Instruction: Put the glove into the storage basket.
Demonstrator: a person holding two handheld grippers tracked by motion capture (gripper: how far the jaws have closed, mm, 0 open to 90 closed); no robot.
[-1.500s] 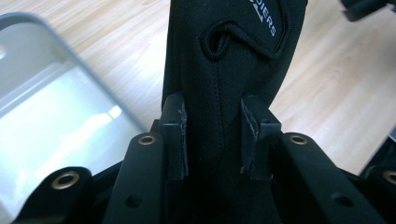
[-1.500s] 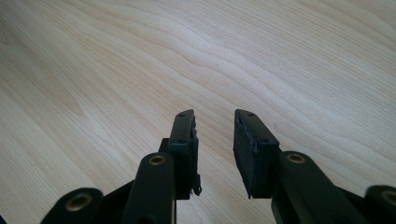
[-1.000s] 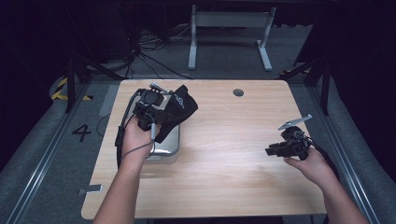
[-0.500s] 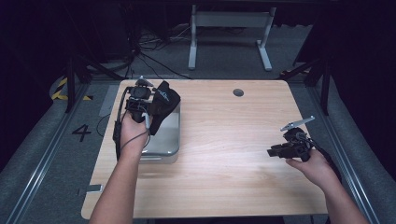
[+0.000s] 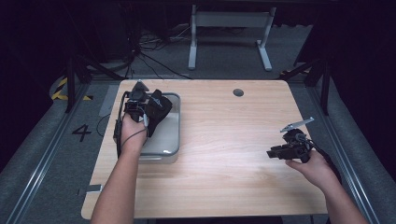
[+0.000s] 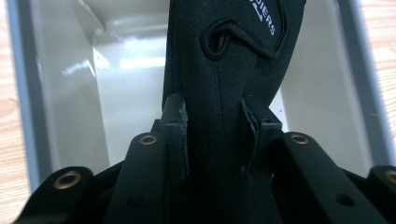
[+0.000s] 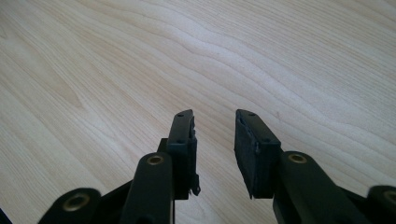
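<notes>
The left hand-held gripper (image 6: pixel 215 135) pinches a black glove (image 6: pixel 233 60) above the grey tray (image 5: pixel 173 140) for deposit, while the right hand-held gripper (image 7: pixel 215 140) idles, spread, over the counter (image 5: pixel 233 154).

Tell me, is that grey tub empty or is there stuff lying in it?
Empty so far. The left gripper view shows the tub's bare pale bottom; the black pouch hangs above it, pinched in the left gripper.

White "4" on the floor (image 5: pixel 81 133); partial lettering on black pouch (image 6: pixel 233 56)
</notes>
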